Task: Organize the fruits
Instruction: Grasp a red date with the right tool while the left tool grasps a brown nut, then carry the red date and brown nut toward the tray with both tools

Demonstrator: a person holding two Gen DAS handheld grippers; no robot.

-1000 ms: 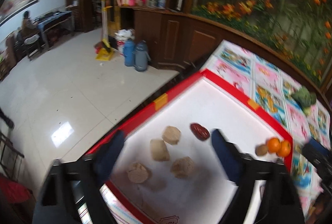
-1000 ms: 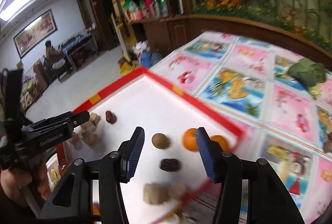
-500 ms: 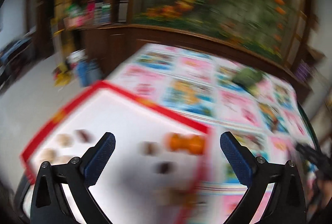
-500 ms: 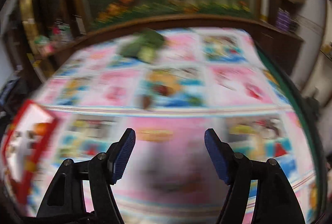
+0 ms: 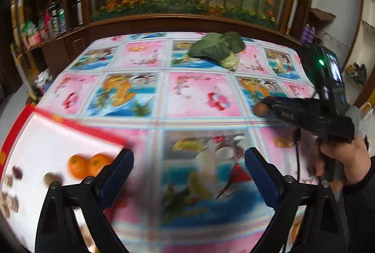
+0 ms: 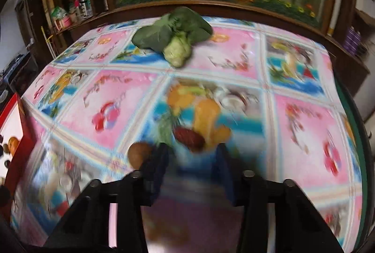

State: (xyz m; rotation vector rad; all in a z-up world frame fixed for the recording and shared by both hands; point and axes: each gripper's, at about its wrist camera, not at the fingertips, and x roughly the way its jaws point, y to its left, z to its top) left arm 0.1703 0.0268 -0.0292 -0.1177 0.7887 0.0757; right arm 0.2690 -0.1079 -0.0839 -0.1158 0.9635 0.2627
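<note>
My left gripper (image 5: 188, 171) hovers over the fruit-print tablecloth by the right corner of the red-rimmed white tray (image 5: 77, 128); its jaws stand wide, closing slightly, with nothing between them. Two oranges (image 5: 89, 165), a brown round fruit (image 5: 52, 179) and dark dates (image 5: 17, 171) lie on the tray. My right gripper (image 6: 189, 159) is low over the cloth with its jaws closing. A red date (image 6: 188, 138) lies just past its fingertips, untouched. A brown round fruit (image 6: 139, 153) sits beside its left finger. The left wrist view shows that gripper (image 5: 304, 112) in a hand (image 5: 339, 159).
A green leafy vegetable (image 6: 173, 39) lies at the far side of the table. A wooden ledge with a flower mural runs behind the table. The tray (image 6: 11, 117) is at the far left in the right wrist view. The table's right edge is close.
Both grippers have swung from over the tray to the right, over the tablecloth. The right gripper's jaws have narrowed and it has dropped toward the red date.
</note>
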